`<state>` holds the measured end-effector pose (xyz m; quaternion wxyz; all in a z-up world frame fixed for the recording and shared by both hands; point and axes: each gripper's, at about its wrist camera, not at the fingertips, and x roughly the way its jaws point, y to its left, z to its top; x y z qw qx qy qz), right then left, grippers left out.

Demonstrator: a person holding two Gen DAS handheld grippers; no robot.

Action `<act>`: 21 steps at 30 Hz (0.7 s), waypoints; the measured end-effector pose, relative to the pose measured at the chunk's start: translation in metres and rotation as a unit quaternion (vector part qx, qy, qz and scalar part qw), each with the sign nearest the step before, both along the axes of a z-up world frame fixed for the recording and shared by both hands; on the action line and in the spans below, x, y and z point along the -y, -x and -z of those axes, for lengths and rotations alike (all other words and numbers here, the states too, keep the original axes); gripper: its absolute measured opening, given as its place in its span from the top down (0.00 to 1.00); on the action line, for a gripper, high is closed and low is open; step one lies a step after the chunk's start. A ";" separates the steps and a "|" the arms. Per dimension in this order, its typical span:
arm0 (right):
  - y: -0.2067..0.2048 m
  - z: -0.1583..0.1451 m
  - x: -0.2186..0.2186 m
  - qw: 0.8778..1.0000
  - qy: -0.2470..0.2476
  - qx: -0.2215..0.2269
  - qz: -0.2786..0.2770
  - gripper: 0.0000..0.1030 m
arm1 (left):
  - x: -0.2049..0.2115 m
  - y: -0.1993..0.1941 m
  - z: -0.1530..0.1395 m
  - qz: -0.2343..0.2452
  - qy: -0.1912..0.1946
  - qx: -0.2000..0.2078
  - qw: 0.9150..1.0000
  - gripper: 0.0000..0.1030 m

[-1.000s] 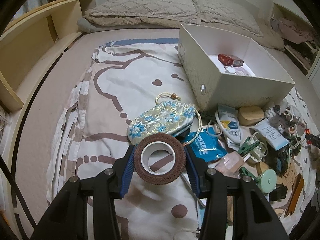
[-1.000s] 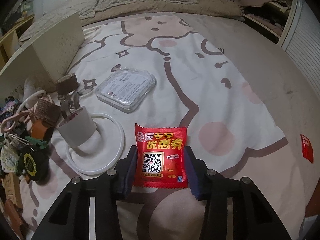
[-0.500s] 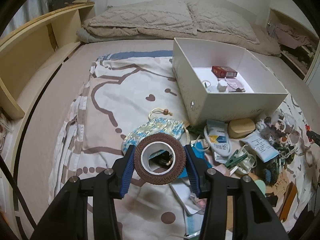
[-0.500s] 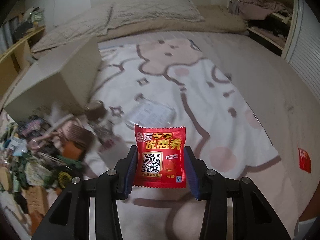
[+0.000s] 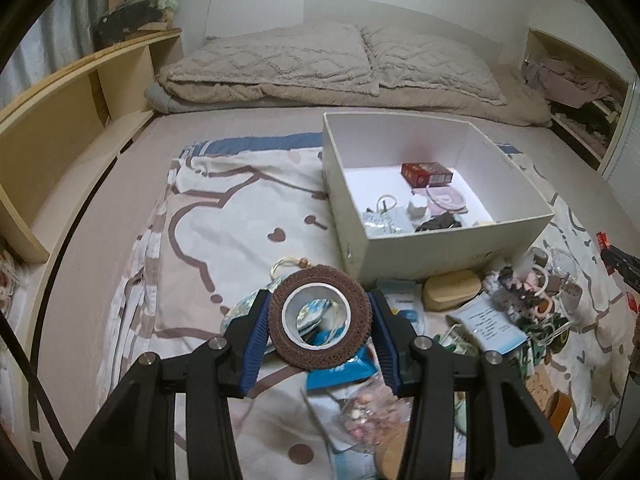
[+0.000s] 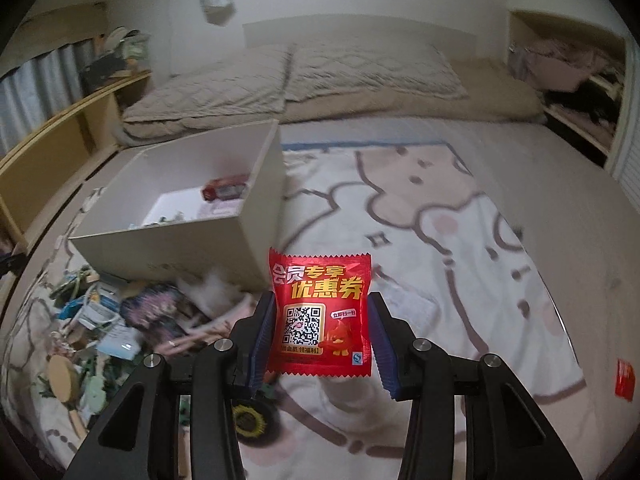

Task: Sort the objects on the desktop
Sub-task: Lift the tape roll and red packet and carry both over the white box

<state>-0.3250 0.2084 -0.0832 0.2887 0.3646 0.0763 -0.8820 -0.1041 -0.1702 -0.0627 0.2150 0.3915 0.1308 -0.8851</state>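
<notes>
The left gripper (image 5: 319, 328) is clamped on a brown tape roll (image 5: 320, 317), held in the air short of the white box (image 5: 460, 246) (red carton (image 5: 426, 173) and small bits inside). The right gripper (image 6: 321, 334) pinches a red packet (image 6: 320, 314) just right of the box (image 6: 168, 246), above the clutter (image 6: 112, 320) at its front wall.

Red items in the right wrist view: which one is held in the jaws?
The red sachet with the QR code; the red box lies in the white bin, another red packet on the bed.

Brown tape roll (image 5: 320, 316), white core; red packet (image 6: 320, 314), yellow lettering; white box (image 5: 452, 248).
</notes>
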 end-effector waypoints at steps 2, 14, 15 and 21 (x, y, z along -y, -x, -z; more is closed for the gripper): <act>-0.002 -0.005 0.009 1.000 0.003 -0.006 -0.013 0.55 | -0.003 0.004 -0.004 0.002 0.002 -0.004 1.000 0.54; -0.004 -0.030 0.051 0.997 0.018 -0.029 -0.067 0.55 | -0.025 0.034 -0.028 0.014 0.013 -0.027 0.999 0.54; -0.004 -0.032 0.054 0.997 0.018 -0.030 -0.068 0.55 | -0.026 0.037 -0.030 0.015 0.013 -0.029 0.999 0.54; 0.001 -0.041 0.073 0.996 0.021 -0.036 -0.081 0.55 | -0.035 0.059 -0.035 0.018 0.020 -0.039 0.999 0.54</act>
